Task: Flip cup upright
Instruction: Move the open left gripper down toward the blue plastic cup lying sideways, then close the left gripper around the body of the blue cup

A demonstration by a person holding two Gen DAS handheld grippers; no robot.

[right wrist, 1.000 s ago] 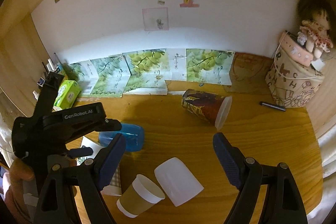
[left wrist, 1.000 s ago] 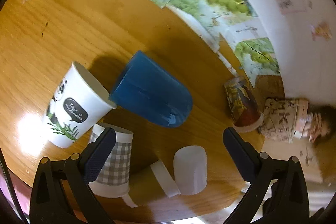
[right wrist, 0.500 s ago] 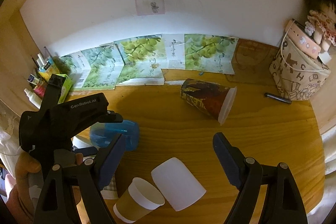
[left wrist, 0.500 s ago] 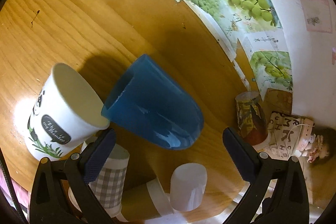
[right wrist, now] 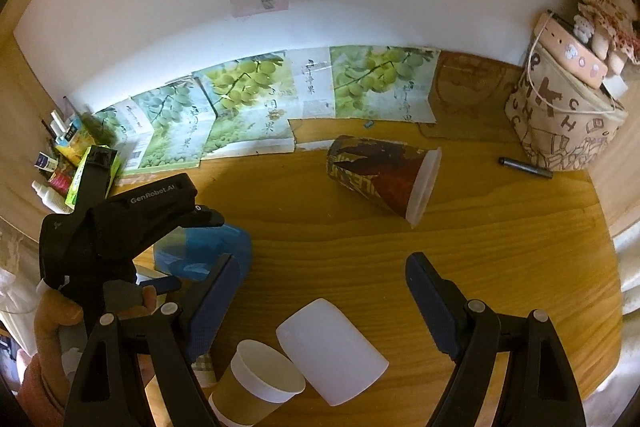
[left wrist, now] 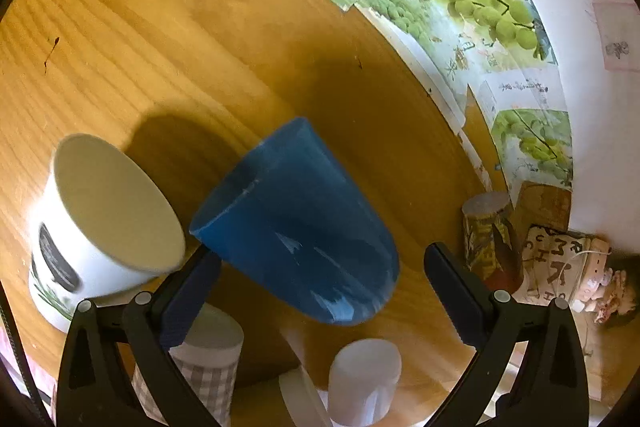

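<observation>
A blue plastic cup (left wrist: 296, 227) lies on its side on the wooden table, its mouth toward the upper left. My left gripper (left wrist: 320, 283) is open, with its fingers on either side of the cup's closed end, apart from it. The cup also shows in the right wrist view (right wrist: 204, 251), partly hidden behind the left gripper's black body (right wrist: 120, 227). My right gripper (right wrist: 320, 291) is open and empty, above a white plastic cup (right wrist: 332, 351) lying on its side.
A white printed paper cup (left wrist: 100, 227) stands upright left of the blue cup. A checked cup (left wrist: 204, 367) stands upside down. A brown paper cup (right wrist: 256, 391) and a patterned cup (right wrist: 380, 179) lie on their sides. A fabric bag (right wrist: 568, 123), a pen (right wrist: 524, 167) and leaflets (right wrist: 240, 107) line the back.
My left gripper has moved forward and down over the blue cup, which now fills the space between its fingers. The right gripper has shifted only slightly.
</observation>
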